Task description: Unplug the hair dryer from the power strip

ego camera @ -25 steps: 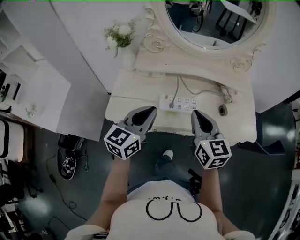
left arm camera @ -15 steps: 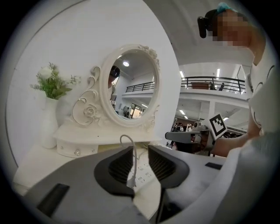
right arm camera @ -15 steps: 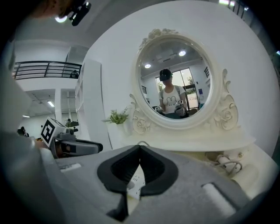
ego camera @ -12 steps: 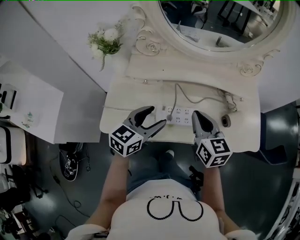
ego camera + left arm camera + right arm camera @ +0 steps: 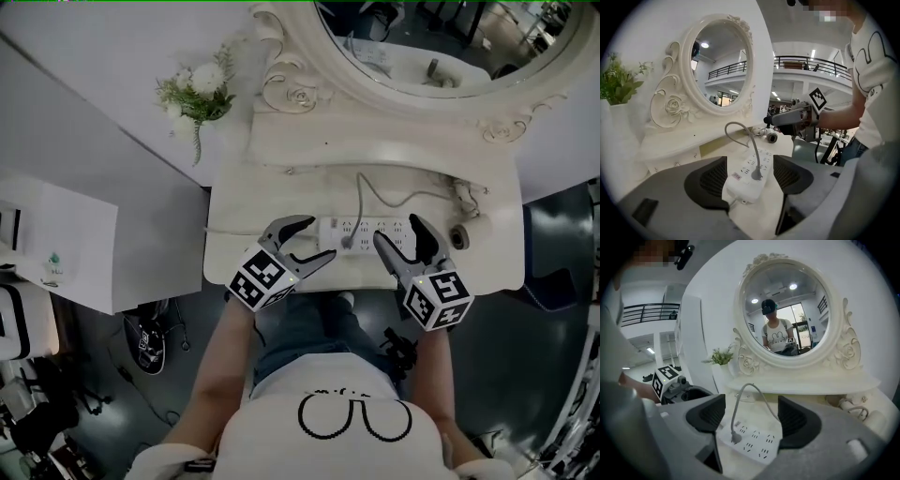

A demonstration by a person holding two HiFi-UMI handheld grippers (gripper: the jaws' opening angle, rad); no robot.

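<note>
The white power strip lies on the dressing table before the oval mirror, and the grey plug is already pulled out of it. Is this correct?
No. The grey plug is still seated in the power strip, as the left gripper view shows. The strip does lie on the dressing table before the oval mirror.

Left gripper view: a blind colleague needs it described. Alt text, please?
A white power strip, grey plug in it, lies on a cream vanity between the left gripper's parted jaws, which have just been opening. An oval mirror stands behind.
</note>
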